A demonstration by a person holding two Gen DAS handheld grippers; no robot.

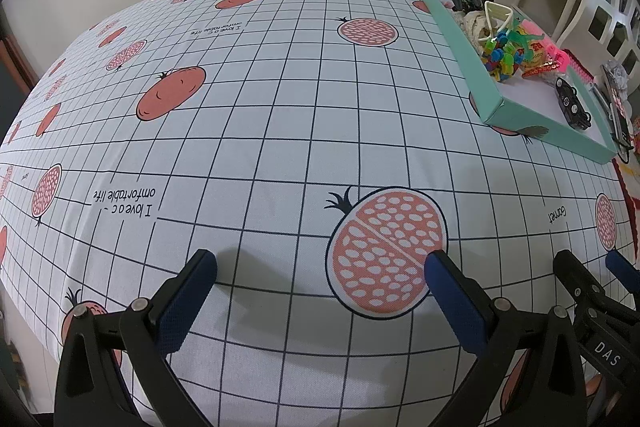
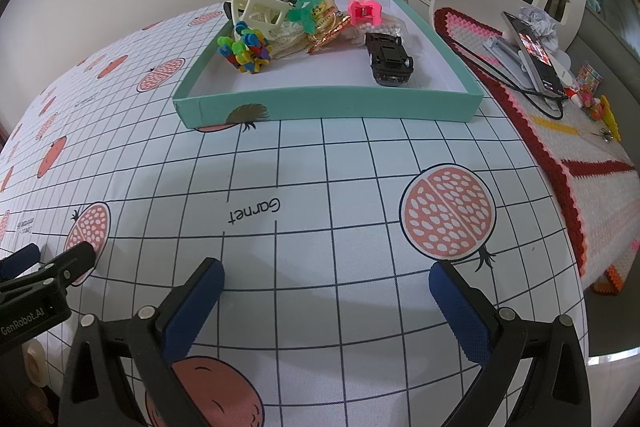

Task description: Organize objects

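Both tools sit low over the near edge of the table with nothing in them. The left gripper [image 1: 320, 269], black arms with blue textured pads, has its jaws spread wide above the white grid-patterned tablecloth with printed pomegranates [image 1: 280, 107]. The right gripper [image 2: 326, 277] is spread just as wide, close beside it.

Further out stands the shallow teal cardboard box lid [image 2: 328, 103], and the things to organize are already in it: a black toy car [image 2: 388, 59] near the front right, a cluster of small multicoloured plastic pieces [image 2: 246, 51] at left, a pink plastic clip [image 2: 362, 10] and a cream plastic frame [image 2: 260, 9] toward the back.

The heap at the back looks tangled; I'd judge a pinch there could drag neighbours along. A careless reach could also shove the light lid toward the propped-up phone with a lit screen [image 2: 534, 53] on the red-and-white crocheted mat [image 2: 560, 155].
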